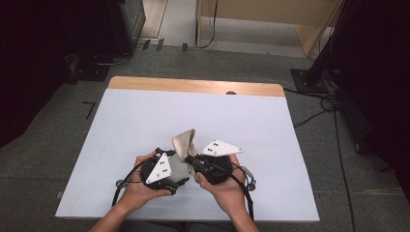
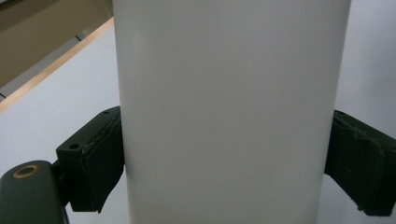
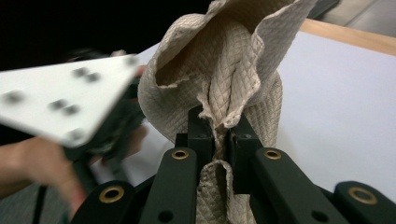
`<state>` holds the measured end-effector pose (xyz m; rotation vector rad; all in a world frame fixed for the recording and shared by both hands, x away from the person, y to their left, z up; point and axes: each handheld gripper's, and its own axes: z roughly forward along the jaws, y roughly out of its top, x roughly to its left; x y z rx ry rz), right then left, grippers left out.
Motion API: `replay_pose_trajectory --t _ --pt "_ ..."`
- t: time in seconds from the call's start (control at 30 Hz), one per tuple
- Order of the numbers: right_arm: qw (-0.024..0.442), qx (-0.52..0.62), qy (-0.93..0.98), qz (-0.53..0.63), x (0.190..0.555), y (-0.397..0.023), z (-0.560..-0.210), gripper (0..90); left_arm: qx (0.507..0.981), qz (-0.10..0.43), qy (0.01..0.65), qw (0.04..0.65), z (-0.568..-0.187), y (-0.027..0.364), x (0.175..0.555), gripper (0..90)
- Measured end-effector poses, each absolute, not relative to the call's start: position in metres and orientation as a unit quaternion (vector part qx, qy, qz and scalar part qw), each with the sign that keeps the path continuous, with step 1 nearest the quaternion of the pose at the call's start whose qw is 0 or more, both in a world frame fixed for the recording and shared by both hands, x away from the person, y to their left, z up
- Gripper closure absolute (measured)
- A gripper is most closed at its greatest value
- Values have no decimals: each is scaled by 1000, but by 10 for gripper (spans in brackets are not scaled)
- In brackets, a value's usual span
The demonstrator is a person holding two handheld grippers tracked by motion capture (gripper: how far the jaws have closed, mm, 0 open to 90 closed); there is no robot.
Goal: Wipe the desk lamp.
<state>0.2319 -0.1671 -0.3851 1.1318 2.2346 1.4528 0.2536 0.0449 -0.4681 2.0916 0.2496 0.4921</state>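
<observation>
We find the left gripper (image 1: 180,170) clamped on a white cylinder (image 2: 229,112), both pads pressed flat against its sides. The cylinder sits low over the near-centre of the white table (image 1: 145,121), between the two hands. Its long axis runs straight up through the left gripper view, square to the jaws. We cannot tell whether it is a cup or a tube, as both ends are cut off.

The right gripper (image 3: 222,135) is pinched tight on a beige quilted cloth (image 3: 224,60), which stands bunched above the jaws, its free folds fanning upward and away from the person. We judge that the left hold steadies the cylinder while the cloth is brought to wipe it.
</observation>
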Motion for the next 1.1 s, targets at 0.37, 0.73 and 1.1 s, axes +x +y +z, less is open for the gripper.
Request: replay_pose_trajectory --t 0.37,0.73,1.1 --pt "101 406 772 479 241 -188 -396 838 845 169 170 479 -467 46 260 84" --pt "114 402 755 506 243 -179 -401 835 849 183 128 480 -469 49 257 84" --pt "85 355 772 520 233 -173 -392 839 850 184 139 474 -468 49 255 83"
